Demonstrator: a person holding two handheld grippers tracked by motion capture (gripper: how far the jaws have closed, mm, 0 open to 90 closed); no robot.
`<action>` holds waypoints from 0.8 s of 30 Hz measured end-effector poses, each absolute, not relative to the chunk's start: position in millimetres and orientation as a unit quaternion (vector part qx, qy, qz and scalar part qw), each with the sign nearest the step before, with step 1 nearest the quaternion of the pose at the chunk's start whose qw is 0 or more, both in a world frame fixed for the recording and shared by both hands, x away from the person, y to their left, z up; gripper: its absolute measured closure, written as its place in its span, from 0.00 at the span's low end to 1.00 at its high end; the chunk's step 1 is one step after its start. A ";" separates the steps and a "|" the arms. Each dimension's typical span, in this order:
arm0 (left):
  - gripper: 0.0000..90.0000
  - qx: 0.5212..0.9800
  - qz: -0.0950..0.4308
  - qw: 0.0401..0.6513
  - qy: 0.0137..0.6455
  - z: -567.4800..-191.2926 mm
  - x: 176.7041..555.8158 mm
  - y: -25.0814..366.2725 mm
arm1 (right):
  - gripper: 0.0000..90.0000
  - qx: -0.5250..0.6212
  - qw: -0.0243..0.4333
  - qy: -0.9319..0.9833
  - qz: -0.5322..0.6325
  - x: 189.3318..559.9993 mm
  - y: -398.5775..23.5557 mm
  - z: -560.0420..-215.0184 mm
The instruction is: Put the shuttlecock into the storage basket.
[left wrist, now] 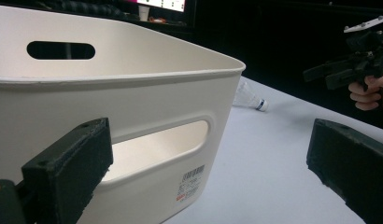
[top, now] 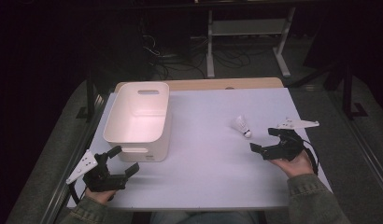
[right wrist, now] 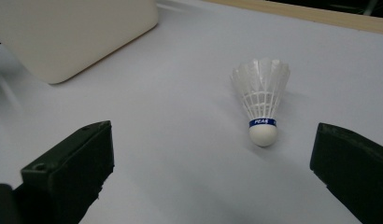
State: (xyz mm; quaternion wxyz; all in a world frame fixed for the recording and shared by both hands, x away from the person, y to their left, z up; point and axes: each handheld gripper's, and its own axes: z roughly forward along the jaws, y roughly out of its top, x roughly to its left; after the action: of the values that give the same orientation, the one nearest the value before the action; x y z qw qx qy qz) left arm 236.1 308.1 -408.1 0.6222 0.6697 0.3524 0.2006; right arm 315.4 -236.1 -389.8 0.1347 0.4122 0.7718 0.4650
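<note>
Shuttlecock (top: 242, 126) lies on its side on the white table (top: 213, 172), toward three o'clock from the table's middle, its white cork nose aimed back at the person and its feather skirt fanned away. In the right gripper view the same shuttlecock (right wrist: 261, 100) sits ahead of the two black jaws, nearer the right one, with a blue band just above the cork.

The right gripper (top: 267, 140) hovers just at five o'clock of it, jaws spread wide and holding nothing. That stance reads as a lining-up: the opening faces the shuttlecock so the jaws can close across the cork or the narrow neck of the skirt, the firmest part to pinch, rather than on the wide feathers, which would likely crush or slip.

The left gripper (top: 120, 162) rests at the table's seven o'clock corner, its jaws also spread and empty, touching nothing. It sits just at six o'clock of the white plastic bin (top: 129, 135), whose near wall with its slot handle and barcode label faces the left gripper view (left wrist: 147, 112). Placed so, it looks ready to steady the light bin should it slide when something is dropped in.

The bin stands upright at ten o'clock on the table, open and with nothing in it, well apart from the shuttlecock. My judgement is that the bin is the destination and the grasp has not yet begun.
</note>
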 end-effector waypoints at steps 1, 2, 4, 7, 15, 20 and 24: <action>0.00 0.670 0.201 0.622 0.351 -408.1 236.2 308.2 | 0.00 0.413 0.134 0.772 0.464 316.1 -235.9 -389.2; 0.00 0.671 0.202 0.621 0.350 -408.1 236.1 308.4 | 0.00 0.412 0.135 0.772 0.464 317.7 -235.9 -388.9; 0.00 0.670 0.201 0.622 0.351 -408.1 236.1 308.3 | 0.00 0.412 0.132 0.773 0.463 320.0 -235.5 -388.6; 0.00 0.671 0.200 0.622 0.352 -408.3 236.1 308.4 | 0.00 0.412 0.130 0.776 0.459 324.2 -235.2 -387.9; 0.00 0.672 0.196 0.620 0.354 -408.1 236.1 308.7 | 0.00 0.417 0.119 0.779 0.453 335.4 -237.8 -389.0; 0.00 0.674 0.198 0.619 0.351 -408.4 236.0 307.9 | 0.00 0.415 0.119 0.785 0.444 341.7 -237.7 -388.7; 0.00 0.676 0.201 0.617 0.350 -408.2 235.7 309.3 | 0.00 0.416 0.117 0.786 0.441 347.3 -236.1 -387.5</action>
State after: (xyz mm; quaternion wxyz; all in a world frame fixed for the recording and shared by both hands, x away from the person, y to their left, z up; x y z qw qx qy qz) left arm 235.7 309.3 -408.2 0.6165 0.6759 0.3502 0.2012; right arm 347.3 -236.1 -387.5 0.1173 0.4161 0.7865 0.4411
